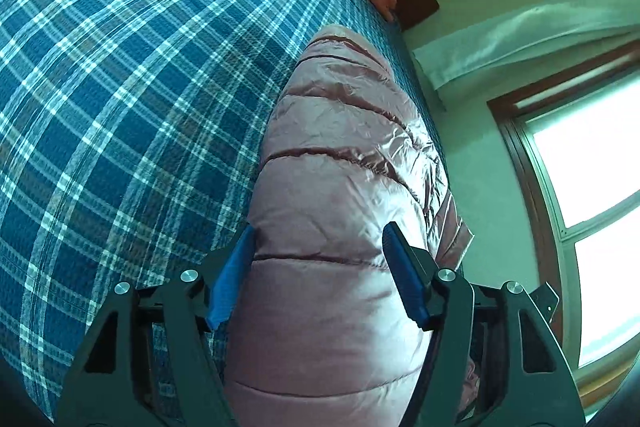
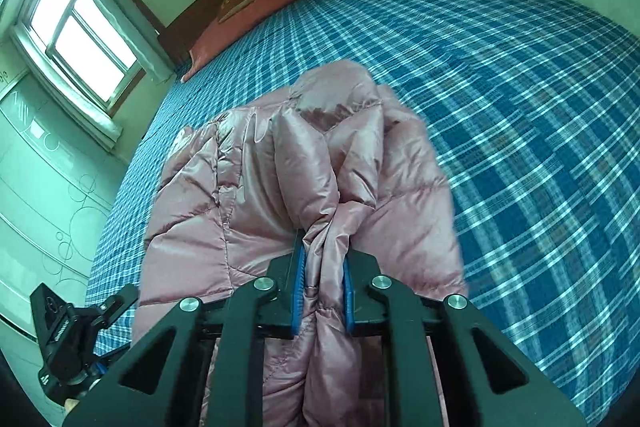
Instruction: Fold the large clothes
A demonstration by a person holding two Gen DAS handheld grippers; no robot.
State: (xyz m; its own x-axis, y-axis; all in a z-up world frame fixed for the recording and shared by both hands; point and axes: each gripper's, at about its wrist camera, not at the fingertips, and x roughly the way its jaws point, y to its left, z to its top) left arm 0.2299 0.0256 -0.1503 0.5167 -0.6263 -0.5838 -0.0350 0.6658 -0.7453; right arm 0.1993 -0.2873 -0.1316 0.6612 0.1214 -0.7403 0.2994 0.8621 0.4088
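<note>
One bed (image 2: 520,87) carries everything we work on, its blue plaid cover giving a broad flat base for folding. On the bed's window-side edge lies the pink puffer jacket (image 2: 320,155), bunched lengthwise. We judge a fold is underway. Our right gripper (image 2: 323,269) pinches a gathered ridge of the jacket so we can lift it. Our left gripper (image 1: 318,243) straddles a quilted section, jaws wide; we cannot tell whether the pads press.

Blue plaid bed (image 2: 500,75) carries a pink puffer jacket (image 2: 248,187) and orange pillow (image 2: 256,15).
</note>
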